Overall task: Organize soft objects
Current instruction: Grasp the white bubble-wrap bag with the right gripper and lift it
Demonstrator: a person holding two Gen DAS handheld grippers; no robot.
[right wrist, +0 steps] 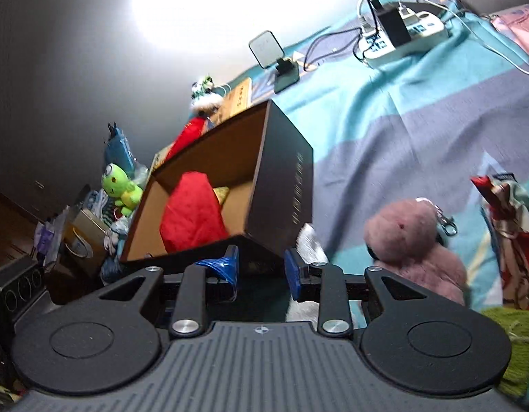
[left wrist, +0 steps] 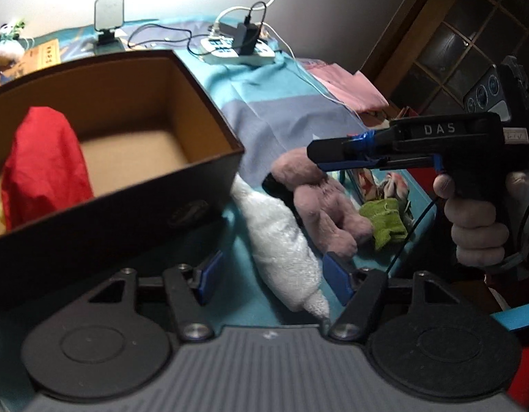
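The dark box (left wrist: pixel 134 185) stands open at the left on the striped sheet (left wrist: pixel 281 103), its brown inside mostly bare. A red soft bundle (left wrist: pixel 44 168) sits against its left wall; in the right wrist view a bit of yellow-green (right wrist: pixel 221 194) shows behind that bundle. The box's near right corner overhangs the head end of the white plush (left wrist: pixel 281 240).

The left gripper (left wrist: pixel 274 279) has its blue fingers (left wrist: pixel 209 279) spread wide with nothing pinched. The white plush lies lengthwise in the gap, its pointed tail toward the camera, nearer the right finger; whether it touches that finger I cannot tell.

Just right of it lies the pink plush (left wrist: pixel 319 202), touching the white one's upper side, with a green knitted piece (left wrist: pixel 388 223) beside its feet and a patterned cloth (left wrist: pixel 394 185) behind that. The right gripper (left wrist: pixel 315 151), held by a hand (left wrist: pixel 477 219), hovers over the pink plush's head. In its own view the right gripper (right wrist: pixel 261 267) has its fingers (right wrist: pixel 293 269) parted and empty, a blue bag-like scrap stuck on the left one, and the white plush just beyond the right one.

Open sheet stretches behind the toys up to the power strip (left wrist: pixel 237 51) and its cables; folded pink cloth (left wrist: pixel 346 86) lies at the far right edge.
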